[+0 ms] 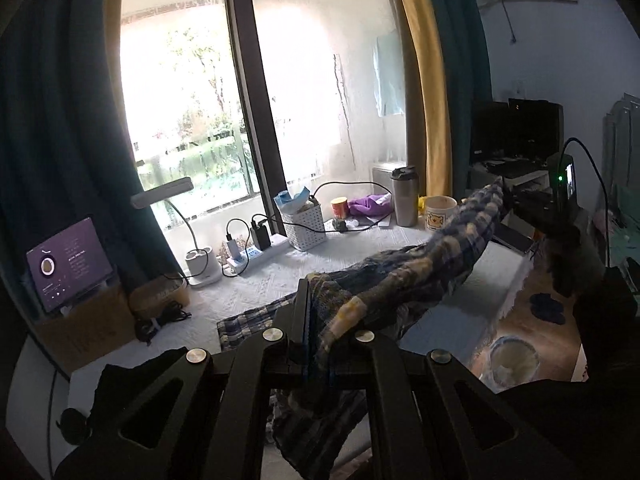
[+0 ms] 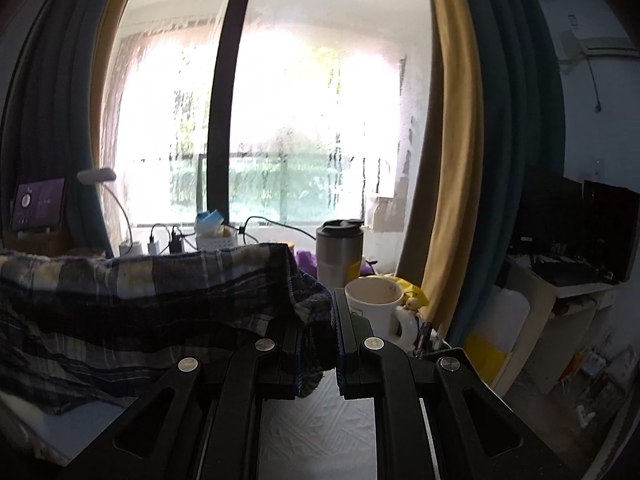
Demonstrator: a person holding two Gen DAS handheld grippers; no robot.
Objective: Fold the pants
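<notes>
The pants hang stretched above the table, one end in the left gripper, the other in the right gripper. Along the table's back edge, left to right: lamp, power strip, basket, can, tumbler, mug. A tablet stands at the left edge.

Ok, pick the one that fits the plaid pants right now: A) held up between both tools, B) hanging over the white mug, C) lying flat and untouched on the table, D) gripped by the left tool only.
A: the left tool and the right tool each pinch an end of the plaid pants, which stretch above the table.
</notes>
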